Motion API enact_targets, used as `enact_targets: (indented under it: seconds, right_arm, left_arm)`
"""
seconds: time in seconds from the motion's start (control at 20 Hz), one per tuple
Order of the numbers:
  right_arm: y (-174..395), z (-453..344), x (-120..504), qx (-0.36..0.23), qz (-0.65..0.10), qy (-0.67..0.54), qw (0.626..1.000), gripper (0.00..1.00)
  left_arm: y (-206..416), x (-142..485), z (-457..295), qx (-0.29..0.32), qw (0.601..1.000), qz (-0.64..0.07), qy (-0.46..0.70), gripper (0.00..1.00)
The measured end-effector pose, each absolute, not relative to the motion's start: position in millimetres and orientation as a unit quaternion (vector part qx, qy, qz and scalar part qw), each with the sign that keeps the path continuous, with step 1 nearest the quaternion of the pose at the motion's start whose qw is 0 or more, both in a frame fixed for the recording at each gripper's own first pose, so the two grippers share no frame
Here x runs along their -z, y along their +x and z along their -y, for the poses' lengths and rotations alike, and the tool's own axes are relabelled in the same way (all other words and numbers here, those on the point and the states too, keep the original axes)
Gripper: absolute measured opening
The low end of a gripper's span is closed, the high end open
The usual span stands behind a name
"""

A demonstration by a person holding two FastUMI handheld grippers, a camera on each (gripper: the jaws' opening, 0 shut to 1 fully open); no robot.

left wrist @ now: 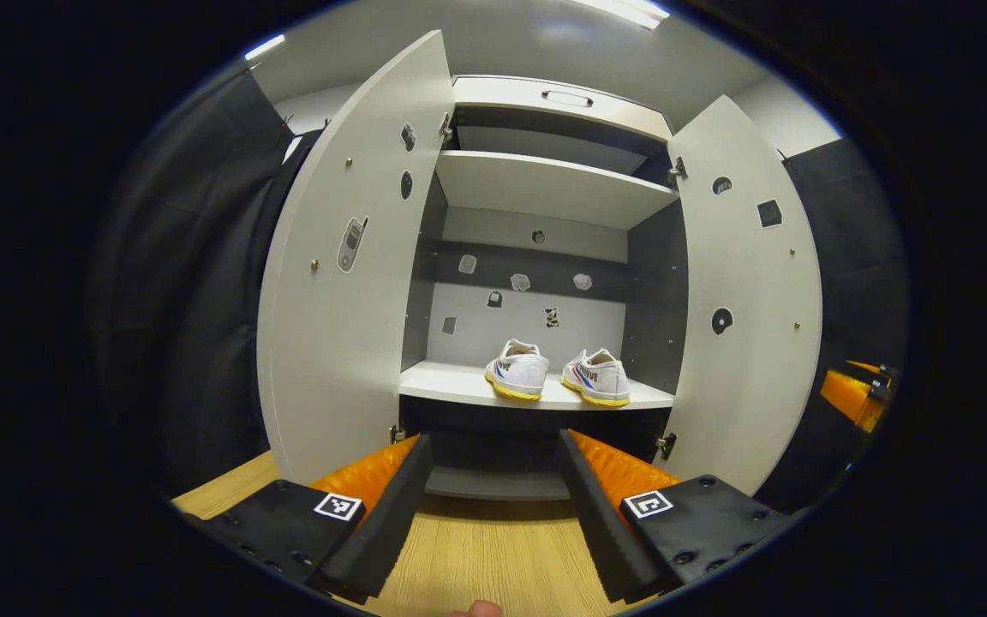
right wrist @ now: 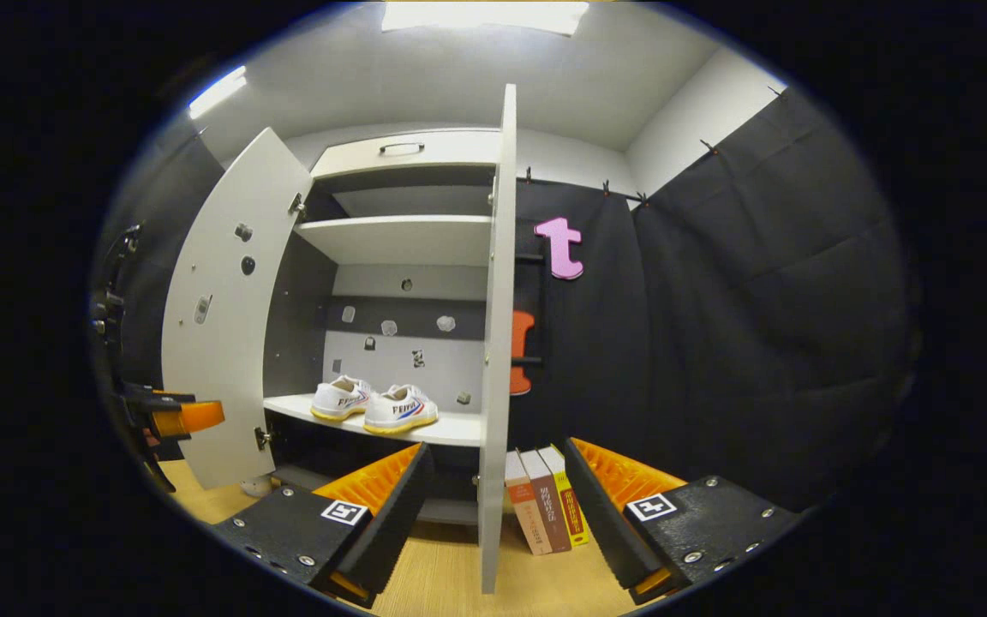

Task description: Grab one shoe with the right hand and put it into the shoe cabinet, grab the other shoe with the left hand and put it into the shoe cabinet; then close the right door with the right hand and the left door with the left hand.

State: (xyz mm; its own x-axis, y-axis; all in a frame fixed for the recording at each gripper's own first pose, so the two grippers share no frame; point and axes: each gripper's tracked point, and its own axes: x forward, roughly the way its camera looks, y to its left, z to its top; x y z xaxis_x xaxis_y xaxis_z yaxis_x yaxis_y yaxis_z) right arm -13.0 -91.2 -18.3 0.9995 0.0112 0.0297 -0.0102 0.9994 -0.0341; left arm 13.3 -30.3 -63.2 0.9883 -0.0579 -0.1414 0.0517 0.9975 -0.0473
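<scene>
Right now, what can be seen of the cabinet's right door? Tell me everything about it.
The right door is a flat, pale grey panel, seemingly laminated board, hinged on the shoe cabinet and swung wide open. In the left gripper view its inner face carries small dark stickers and screws, with hinges at top and bottom. In the right gripper view it stands edge-on between the right claw's open fingers; contact cannot be told. Upright books stand just behind it.

In the right gripper view, the right door [right wrist: 493,343] stands edge-on and hides the shelf's [right wrist: 451,428] right end. The 3 books [right wrist: 545,506] are partly covered by the right gripper's finger [right wrist: 605,506]. Stickers [left wrist: 521,281] on the cabinet's back panel are too small to identify.
</scene>
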Motion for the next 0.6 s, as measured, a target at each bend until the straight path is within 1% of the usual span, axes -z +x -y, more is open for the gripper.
enact_targets:
  seconds: [0.05, 0.2, 0.3, 0.4, 0.45, 0.5, 0.6]
  right_arm:
    - [-4.8, 107.0, 3.4, -0.004, 0.020, -0.028, 0.999, 0.94]
    - [22.6, 159.1, -41.1, 0.029, 0.037, -0.052, 0.998, 0.94]
    - [42.2, 175.7, -60.6, 0.031, 0.049, -0.054, 0.997, 0.94]
    - [63.2, 186.9, -67.8, 0.029, 0.044, -0.060, 0.997, 0.94]
    - [72.3, 190.1, -70.3, 0.027, 0.043, -0.056, 0.997, 0.98]
    - [80.9, 191.3, -71.3, 0.022, 0.041, -0.049, 0.998, 0.94]
    - [92.2, 190.0, -68.7, 0.012, 0.035, -0.034, 0.999, 0.94]
  left_arm:
    - [10.8, 61.9, 34.3, 0.026, 0.997, -0.065, -0.024, 0.95]
    - [3.6, 67.7, 46.6, 0.021, 0.997, -0.065, -0.027, 0.95]
    - [1.0, 66.8, 53.8, 0.029, 0.997, -0.061, -0.022, 0.95]
    - [-0.2, 63.6, 56.0, 0.037, 0.998, -0.057, -0.012, 0.95]
    - [-0.3, 62.3, 56.8, 0.040, 0.998, -0.056, -0.008, 0.95]
    - [-1.3, 61.1, 56.3, 0.039, 0.998, -0.053, -0.004, 0.95]
    - [-2.6, 59.5, 54.0, 0.033, 0.998, -0.050, 0.001, 0.95]
